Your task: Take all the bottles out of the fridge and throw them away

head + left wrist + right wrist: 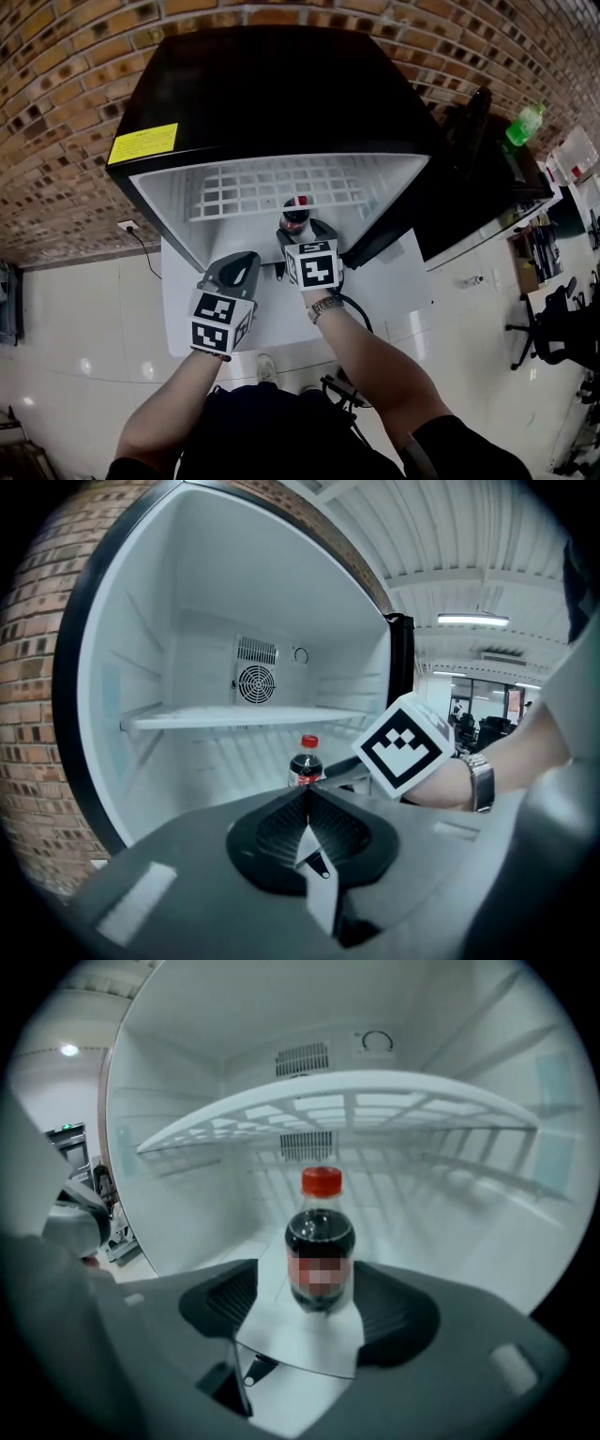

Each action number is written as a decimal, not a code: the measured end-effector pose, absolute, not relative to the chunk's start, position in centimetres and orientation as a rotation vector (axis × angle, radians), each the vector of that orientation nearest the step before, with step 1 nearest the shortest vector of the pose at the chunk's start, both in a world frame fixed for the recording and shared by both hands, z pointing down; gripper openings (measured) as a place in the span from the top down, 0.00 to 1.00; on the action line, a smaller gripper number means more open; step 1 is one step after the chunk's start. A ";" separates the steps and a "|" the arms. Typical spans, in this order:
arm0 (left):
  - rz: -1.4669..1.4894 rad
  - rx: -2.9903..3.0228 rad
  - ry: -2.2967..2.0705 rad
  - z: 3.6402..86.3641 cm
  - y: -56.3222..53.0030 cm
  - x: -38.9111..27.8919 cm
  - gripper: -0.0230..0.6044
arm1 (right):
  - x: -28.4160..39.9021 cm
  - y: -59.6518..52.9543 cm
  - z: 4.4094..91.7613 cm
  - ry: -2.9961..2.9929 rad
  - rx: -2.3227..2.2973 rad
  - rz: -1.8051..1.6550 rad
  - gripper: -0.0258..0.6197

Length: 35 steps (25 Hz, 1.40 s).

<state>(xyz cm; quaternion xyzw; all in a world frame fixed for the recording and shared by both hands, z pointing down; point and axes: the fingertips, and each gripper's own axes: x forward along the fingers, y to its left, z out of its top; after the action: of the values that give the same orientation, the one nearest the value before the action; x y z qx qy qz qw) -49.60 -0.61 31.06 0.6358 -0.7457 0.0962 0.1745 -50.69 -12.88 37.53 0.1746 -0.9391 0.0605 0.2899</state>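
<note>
**Open fridge, one bottle inside**

Inside the fridge (pixel 267 89): a single dark bottle (pixel 320 1241) with a red cap, upright on the bottom floor, under the white wire shelf (pixel 349 1091). Right gripper (pixel 309 1283) at the fridge mouth, fingers spread, bottle at the gap between their tips, not pinched. Left gripper (pixel 307 797) just beside it and further back, fingers pressed together, nothing between them.
</note>
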 end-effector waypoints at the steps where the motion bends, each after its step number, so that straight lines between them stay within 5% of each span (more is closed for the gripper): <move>1: 0.276 1.802 -2.115 31.2 -0.7 -49.8 0.96 | -51.0 -13.1 37.9 -2.502 0.465 0.168 0.47; 19: 0.325 1.774 -2.085 32.6 -0.6 -50.9 0.96 | -53.4 -15.5 39.7 -2.495 0.497 0.168 0.49; 35: 0.374 1.819 -2.068 32.3 -1.1 -42.3 0.96 | -42.8 -10.5 37.6 -2.550 0.402 0.203 0.49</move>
<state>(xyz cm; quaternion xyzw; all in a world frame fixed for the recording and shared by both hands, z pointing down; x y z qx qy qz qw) -42.32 -1.13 32.35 0.6437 -0.7319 0.1323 0.1801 -42.75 -10.53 37.56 0.1493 -0.9474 0.0755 0.2727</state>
